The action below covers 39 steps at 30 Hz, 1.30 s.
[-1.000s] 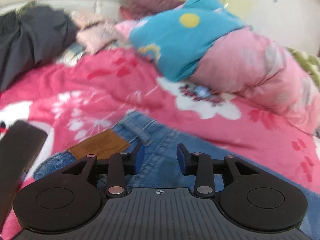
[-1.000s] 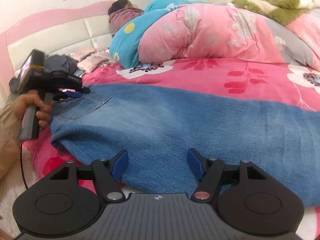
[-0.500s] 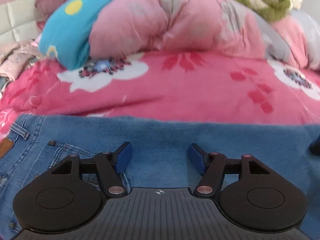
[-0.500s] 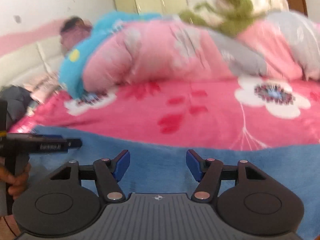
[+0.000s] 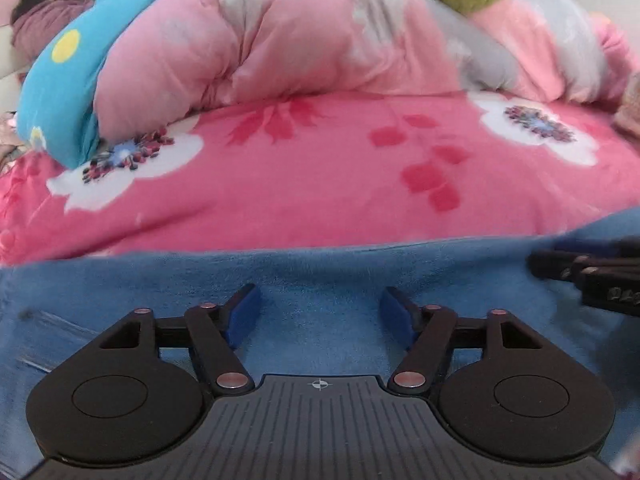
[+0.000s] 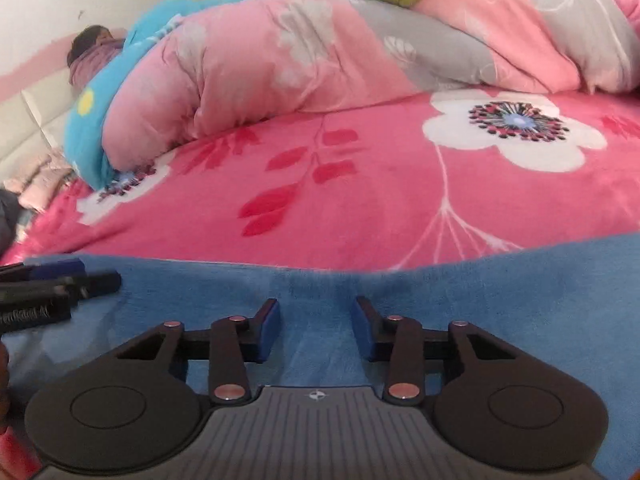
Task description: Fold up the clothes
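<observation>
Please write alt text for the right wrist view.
The right tool, jaws closing but not yet gripping, hovers over blue jeans spread on a pink floral blanket. The left tool enters at the left edge; a pink quilt lies behind.

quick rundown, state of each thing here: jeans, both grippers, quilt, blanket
jeans: spread flat on the blanket, not yet folded
left gripper: jaws opening, over the denim, nothing gripped
right gripper: jaws closing, over the denim, pads not pressing
quilt: bunched in a heap
blanket: spread over the bed

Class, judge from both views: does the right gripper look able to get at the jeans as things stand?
Probably yes: the right gripper sits low over the jeans, its jaws closing with denim between them and nothing blocking.
</observation>
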Tool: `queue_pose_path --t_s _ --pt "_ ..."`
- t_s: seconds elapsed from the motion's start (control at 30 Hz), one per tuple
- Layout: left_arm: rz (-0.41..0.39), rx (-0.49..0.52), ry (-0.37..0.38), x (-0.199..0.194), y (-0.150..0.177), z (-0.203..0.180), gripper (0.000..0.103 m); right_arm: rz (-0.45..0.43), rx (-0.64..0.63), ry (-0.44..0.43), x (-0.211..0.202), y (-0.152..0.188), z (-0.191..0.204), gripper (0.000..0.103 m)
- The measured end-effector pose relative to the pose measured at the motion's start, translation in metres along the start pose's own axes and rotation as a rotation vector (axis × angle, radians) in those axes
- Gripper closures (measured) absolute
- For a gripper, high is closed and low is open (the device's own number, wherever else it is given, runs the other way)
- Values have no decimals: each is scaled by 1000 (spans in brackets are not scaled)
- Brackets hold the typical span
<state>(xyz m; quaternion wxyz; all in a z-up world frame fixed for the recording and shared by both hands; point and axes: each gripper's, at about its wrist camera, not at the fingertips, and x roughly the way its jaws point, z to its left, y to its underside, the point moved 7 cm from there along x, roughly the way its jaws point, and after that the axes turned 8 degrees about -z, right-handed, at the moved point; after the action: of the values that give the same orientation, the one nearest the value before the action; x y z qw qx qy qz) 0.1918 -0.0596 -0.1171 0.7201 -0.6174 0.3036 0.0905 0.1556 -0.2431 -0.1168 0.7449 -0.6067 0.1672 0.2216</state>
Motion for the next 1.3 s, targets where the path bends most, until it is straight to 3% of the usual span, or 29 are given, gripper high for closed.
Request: queue_pose_path --t_s 0.1,0.27,0.33,0.43,0.57,0.67,0.77,0.9,1.03,1.13,1.2,1.3 --pt "-12 -24 -9 -2 -3 2 31 -8 -61 31 1 0 6 62" --pt "-45 -32 9 -8 -12 -3 31 -16 -40 69 -20 -7 2 69" --pt "-11 -8 -13 7 -5 -9 26 -6 -53 97 -16 -6 -1 69" --pt "-37 7 -45 10 -4 -12 22 -17 -60 103 1 -1 -8 69" --pt "-45 -37 -44 10 -2 -5 14 -18 -19 120 -18 -12 -15 69" --pt "-49 -54 -49 12 0 -3 6 -55 8 162 -49 -18 -38 69" --pt "-56 -56 -49 13 1 -4 3 -26 47 253 -47 -14 -75 68" --pt "-69 -70 -34 12 3 -3 0 -30 77 237 -28 -13 -93 67" --pt "-80 -75 -30 11 4 -2 0 -46 124 267 -54 -24 -100 67" --pt "-88 -78 -27 11 4 -2 0 -79 137 344 -79 -30 -128 66" --pt "-90 -78 -28 10 4 -2 0 -40 177 388 -74 -25 -157 66" --pt "-89 -78 -28 10 4 -2 0 23 176 388 -61 -19 -182 67"
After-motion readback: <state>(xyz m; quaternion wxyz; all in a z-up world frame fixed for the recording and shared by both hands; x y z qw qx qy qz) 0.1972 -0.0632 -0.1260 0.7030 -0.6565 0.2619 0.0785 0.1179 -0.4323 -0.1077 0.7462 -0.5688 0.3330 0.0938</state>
